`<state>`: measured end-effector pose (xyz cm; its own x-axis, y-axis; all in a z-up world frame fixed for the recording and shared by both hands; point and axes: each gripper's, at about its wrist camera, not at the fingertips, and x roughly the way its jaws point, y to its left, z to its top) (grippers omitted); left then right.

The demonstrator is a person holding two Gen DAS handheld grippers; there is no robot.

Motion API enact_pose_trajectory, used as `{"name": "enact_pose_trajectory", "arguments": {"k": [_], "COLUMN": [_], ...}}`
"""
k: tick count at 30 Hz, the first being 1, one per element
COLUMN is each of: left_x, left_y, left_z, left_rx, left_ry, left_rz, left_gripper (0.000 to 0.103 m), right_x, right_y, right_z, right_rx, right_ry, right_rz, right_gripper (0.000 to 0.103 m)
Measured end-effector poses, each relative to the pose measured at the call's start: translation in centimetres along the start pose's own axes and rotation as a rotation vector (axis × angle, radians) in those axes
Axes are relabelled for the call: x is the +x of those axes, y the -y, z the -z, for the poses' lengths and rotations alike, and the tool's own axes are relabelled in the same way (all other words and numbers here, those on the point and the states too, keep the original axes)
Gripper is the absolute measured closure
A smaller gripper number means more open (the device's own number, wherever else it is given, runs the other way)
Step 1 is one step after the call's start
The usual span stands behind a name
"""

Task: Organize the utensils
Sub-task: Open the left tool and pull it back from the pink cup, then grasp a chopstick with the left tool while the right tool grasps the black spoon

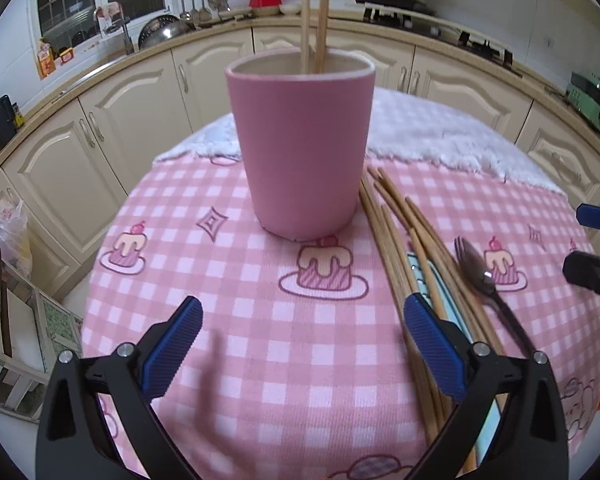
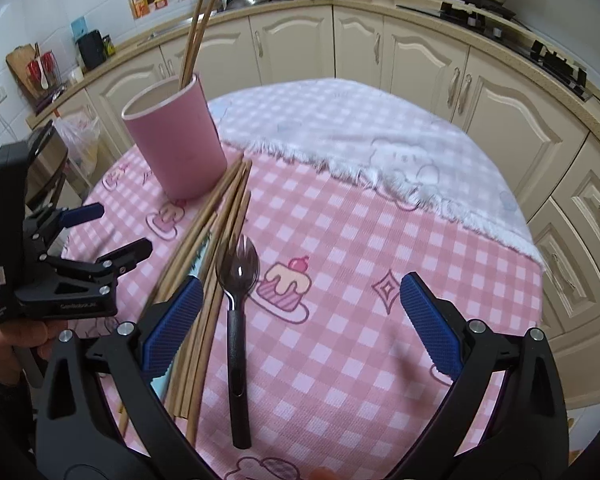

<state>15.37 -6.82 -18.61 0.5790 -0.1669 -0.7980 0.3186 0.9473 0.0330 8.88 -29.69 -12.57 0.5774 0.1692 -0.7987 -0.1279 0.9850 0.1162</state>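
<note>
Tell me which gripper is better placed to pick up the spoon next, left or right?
Right. The spoon lies just ahead between the open jaws of the right gripper, toward its left jaw. The left gripper, also open, faces the pink cup, with the spoon off to its right.

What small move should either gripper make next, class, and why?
Probably lower the open right gripper onto the black-handled spoon lying between its fingers. Two chopsticks already stand in the pink cup; loose chopsticks and the spoon remain on the tablecloth.
</note>
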Motion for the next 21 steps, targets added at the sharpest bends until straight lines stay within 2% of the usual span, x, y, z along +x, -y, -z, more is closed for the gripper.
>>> {"name": "enact_pose_trajectory", "arguments": {"k": [6,21], "left_x": [1.4,2.6], "left_y": [0.9,1.3], "left_z": [-0.1,-1.5], "left_rx": [0.036,0.046], "left_ry": [-0.036,-0.028], "left_rz": [-0.003,-0.029], "left_gripper": [0.004,0.004], "right_x": [1.1,2.5], "right_y": [-0.4,-1.5], "right_z": [0.6,1.4], "right_rx": [-0.02,-0.073], "right_ry": [-0.031,-0.08], "right_rz": [0.001,0.015], "right_gripper": [0.006,0.006]}}
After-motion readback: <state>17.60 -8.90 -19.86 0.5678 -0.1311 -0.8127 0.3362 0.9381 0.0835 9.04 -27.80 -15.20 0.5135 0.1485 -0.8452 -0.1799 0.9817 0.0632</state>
